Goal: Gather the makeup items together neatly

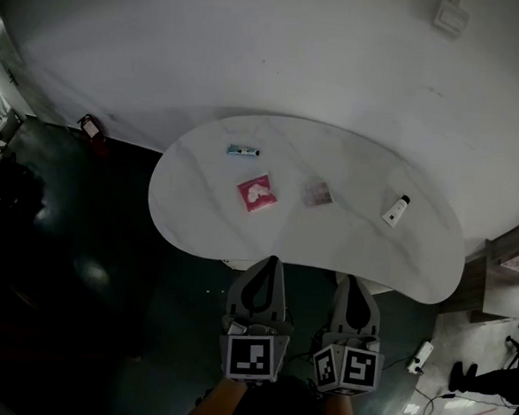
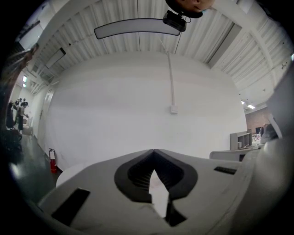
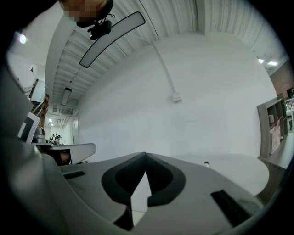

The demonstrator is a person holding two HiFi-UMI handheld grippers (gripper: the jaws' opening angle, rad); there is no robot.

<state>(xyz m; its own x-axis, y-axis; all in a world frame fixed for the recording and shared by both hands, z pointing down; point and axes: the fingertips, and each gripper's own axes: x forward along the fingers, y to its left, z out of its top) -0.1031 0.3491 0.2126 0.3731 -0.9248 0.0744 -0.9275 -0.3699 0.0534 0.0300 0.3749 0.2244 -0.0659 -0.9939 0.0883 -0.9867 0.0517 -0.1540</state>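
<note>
On the white oval table (image 1: 206,216) lie a small teal tube (image 1: 243,150) at the back left, a pink packet (image 1: 257,193) in the middle, a clear pinkish packet (image 1: 316,193) to its right, and a white bottle with a dark cap (image 1: 396,210) at the right. My left gripper (image 1: 266,263) and right gripper (image 1: 350,281) hang side by side before the table's near edge, both shut and empty. In the left gripper view the jaws meet at a point (image 2: 153,150); in the right gripper view likewise (image 3: 145,154), with the bottle's cap (image 3: 206,163) beyond.
A white wall rises behind the table. A red fire extinguisher (image 1: 90,127) stands by the wall at left. Shelving (image 1: 513,255) and cables on the floor (image 1: 432,401) lie to the right. The dark floor spreads to the left of the table.
</note>
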